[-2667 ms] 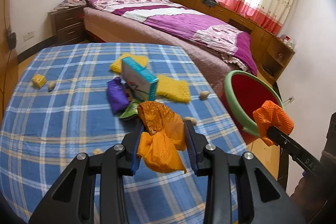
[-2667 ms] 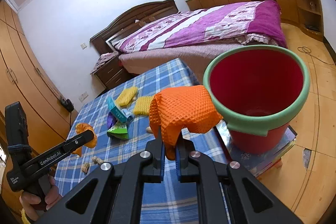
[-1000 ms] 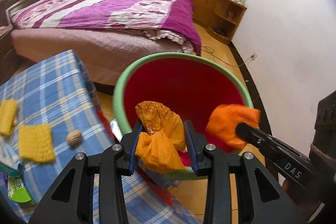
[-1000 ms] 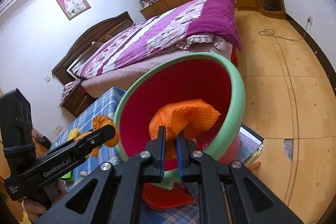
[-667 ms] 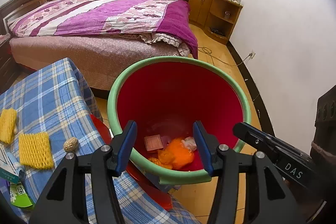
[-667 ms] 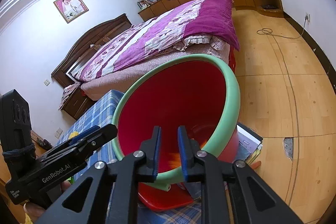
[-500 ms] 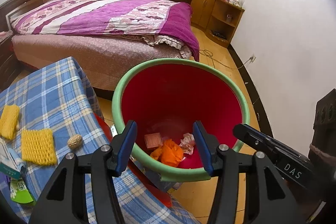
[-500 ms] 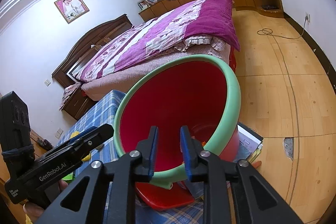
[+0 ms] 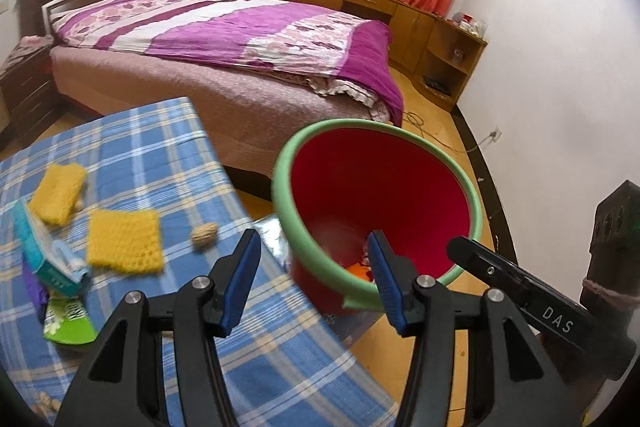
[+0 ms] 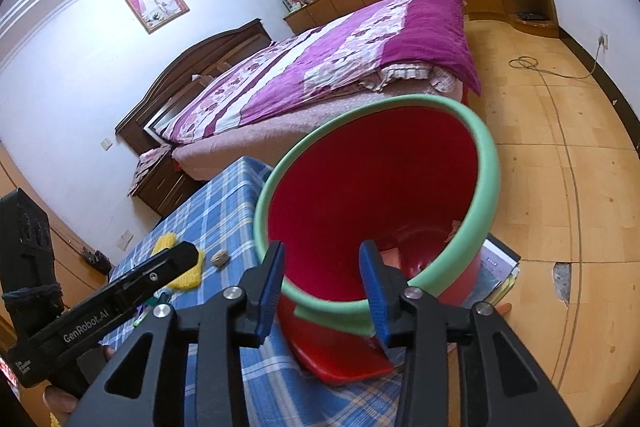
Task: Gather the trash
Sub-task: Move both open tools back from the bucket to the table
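The red bin with a green rim [image 9: 312,247] stands on the floor beside the table; it also shows in the right wrist view [image 10: 490,187]. Orange trash [image 9: 358,269] lies at its bottom. My left gripper [image 9: 314,267] is open and empty, over the bin's near rim. My right gripper [image 10: 322,269] is open and empty, just above the bin's near rim. On the blue plaid table [image 9: 168,147] lie two yellow knitted pads [image 9: 124,241], a teal box [image 9: 44,259], a green wrapper [image 9: 68,321], a purple wrapper [image 9: 34,291] and a nut shell [image 9: 204,233].
A bed with a purple cover [image 9: 240,31] stands behind the table and bin. Wooden cabinets [image 9: 440,35] line the far wall under curtains. Books [image 10: 498,267] lie on the floor under the bin. A cable [image 10: 536,67] runs over the wooden floor.
Both grippers carried orange trash from the table to the bin, opened and dropped it in. Since then the left gripper has swung back toward the table and the right jaws have opened wider.
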`<state>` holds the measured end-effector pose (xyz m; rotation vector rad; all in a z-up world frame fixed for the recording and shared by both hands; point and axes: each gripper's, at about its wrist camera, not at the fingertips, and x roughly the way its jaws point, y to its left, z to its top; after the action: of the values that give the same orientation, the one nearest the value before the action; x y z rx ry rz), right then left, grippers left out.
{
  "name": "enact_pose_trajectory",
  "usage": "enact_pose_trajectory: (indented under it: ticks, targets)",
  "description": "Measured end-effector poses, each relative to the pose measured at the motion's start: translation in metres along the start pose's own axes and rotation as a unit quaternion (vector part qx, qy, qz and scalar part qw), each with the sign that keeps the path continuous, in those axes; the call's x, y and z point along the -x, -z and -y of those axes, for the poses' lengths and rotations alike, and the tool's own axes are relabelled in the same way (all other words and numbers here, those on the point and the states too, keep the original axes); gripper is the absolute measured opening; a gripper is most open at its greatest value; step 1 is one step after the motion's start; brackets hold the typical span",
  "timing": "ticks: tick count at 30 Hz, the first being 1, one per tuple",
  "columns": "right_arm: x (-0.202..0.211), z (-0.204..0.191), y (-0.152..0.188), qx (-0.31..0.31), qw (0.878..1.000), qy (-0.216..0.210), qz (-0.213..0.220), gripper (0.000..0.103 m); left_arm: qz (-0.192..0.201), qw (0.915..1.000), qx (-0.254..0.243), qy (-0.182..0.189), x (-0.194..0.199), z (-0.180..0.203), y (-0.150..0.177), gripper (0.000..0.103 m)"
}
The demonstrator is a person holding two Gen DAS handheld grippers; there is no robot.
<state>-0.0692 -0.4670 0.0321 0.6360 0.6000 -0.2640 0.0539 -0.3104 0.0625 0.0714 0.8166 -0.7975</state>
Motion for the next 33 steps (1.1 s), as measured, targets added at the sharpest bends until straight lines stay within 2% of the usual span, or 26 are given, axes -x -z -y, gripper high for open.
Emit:
enact_pose_trajectory:
  ticks: [6,14,18,27,33]
  targets:
    - [0.0,-0.02,0.009,0.016,1.0,-0.012,-0.011,0.05,0.009,0.9994,0.022,-0.024,0.022,-0.025,0.01,0.056]
    - [-0.007,-0.051,0.021,0.036,0.998,-0.032,-0.027,0.052,0.019,0.9967,0.055,-0.057,0.043,-0.061,0.02,0.056]
    - [-0.011,-0.063,0.027,0.041,0.998,-0.042,-0.034,0.057,0.024,0.9944,0.071,-0.074,0.053,-0.079,0.026,0.056]
    - [-0.022,-0.087,0.038,0.055,0.996,-0.05,-0.049,0.063,0.032,0.9871,0.117,-0.105,0.07,-0.121,0.04,0.056]
    - [-0.038,-0.102,0.043,0.065,0.994,-0.055,-0.067,0.064,0.034,0.9788,0.148,-0.137,0.074,-0.155,0.048,0.056]
